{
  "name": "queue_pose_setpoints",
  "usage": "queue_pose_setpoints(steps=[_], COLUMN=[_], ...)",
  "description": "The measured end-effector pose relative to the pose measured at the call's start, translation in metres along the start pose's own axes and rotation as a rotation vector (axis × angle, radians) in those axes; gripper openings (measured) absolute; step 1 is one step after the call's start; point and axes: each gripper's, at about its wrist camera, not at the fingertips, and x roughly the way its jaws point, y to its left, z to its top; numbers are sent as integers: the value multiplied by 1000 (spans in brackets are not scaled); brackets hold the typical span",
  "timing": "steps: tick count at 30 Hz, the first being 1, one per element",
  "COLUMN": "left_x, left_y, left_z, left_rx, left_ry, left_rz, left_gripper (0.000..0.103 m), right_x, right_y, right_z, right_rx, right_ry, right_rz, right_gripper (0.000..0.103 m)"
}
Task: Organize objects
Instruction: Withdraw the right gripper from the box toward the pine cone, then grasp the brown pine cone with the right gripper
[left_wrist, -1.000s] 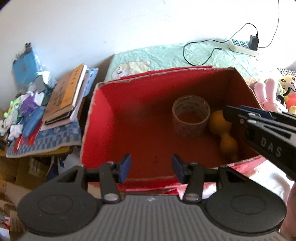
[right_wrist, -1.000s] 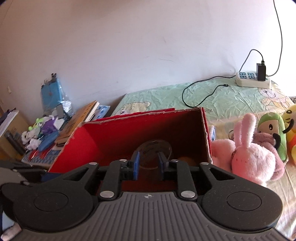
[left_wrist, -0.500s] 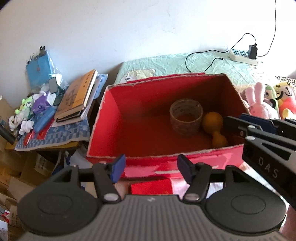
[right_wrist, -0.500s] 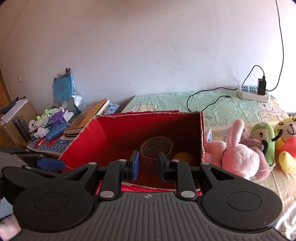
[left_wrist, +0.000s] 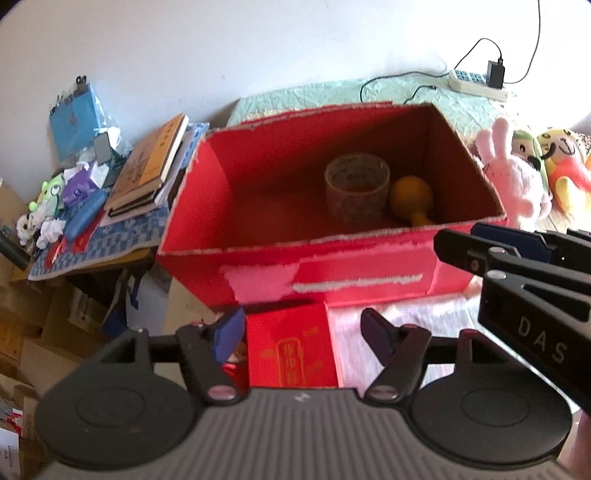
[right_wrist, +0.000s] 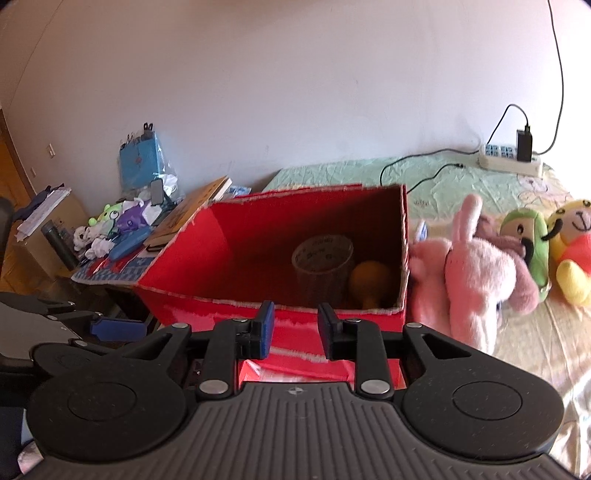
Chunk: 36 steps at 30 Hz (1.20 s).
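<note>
An open red cardboard box (left_wrist: 332, 269) (right_wrist: 207, 310) sits on the bed. Inside it a tape roll (left_wrist: 357, 192) (right_wrist: 322, 258) stands next to a yellow gourd-shaped toy (left_wrist: 412, 197) (right_wrist: 369, 280). My left gripper (left_wrist: 301, 332) is open and empty, in front of the box and above a flat red packet (left_wrist: 291, 350). My right gripper (right_wrist: 294, 330) is open with a narrow gap and empty, at the box's near wall; it also shows in the left wrist view (left_wrist: 517, 254).
Plush toys lie right of the box: a pink rabbit (right_wrist: 476, 273), a green one (right_wrist: 526, 240) and a yellow one (right_wrist: 572, 254). A side table (left_wrist: 92, 221) at the left holds books and small clutter. A power strip (right_wrist: 509, 162) with cables lies at the back of the bed.
Both grippers have pulled back and up from the box, so its front wall and the red packet now show. The left gripper's jaws have opened wider. The tape roll and gourd toy stay in the box.
</note>
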Motion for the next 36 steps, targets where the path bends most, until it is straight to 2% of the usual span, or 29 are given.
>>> queue_pose_setpoints(steps=[11, 19, 25, 31, 36], left_x=[14, 21, 15, 4, 6], left_y=[-2, 2, 12, 6, -4], left_z=[-20, -32, -52, -77, -92], left_rx=[-19, -24, -7, 62, 65], left_ry=[61, 59, 24, 18, 38], left_rz=[-16, -43, -164, -312, -430], left_gripper=[79, 81, 83, 85, 86], right_x=[8, 14, 18, 23, 28], right_y=[-3, -13, -40, -69, -85], right_z=[-20, -34, -49, -65, -78], right_rx=[33, 68, 180, 325, 410], right_ry=[83, 140, 227, 326, 406], right_rz=[22, 52, 122, 267, 385], right_gripper=[28, 28, 28, 29, 31])
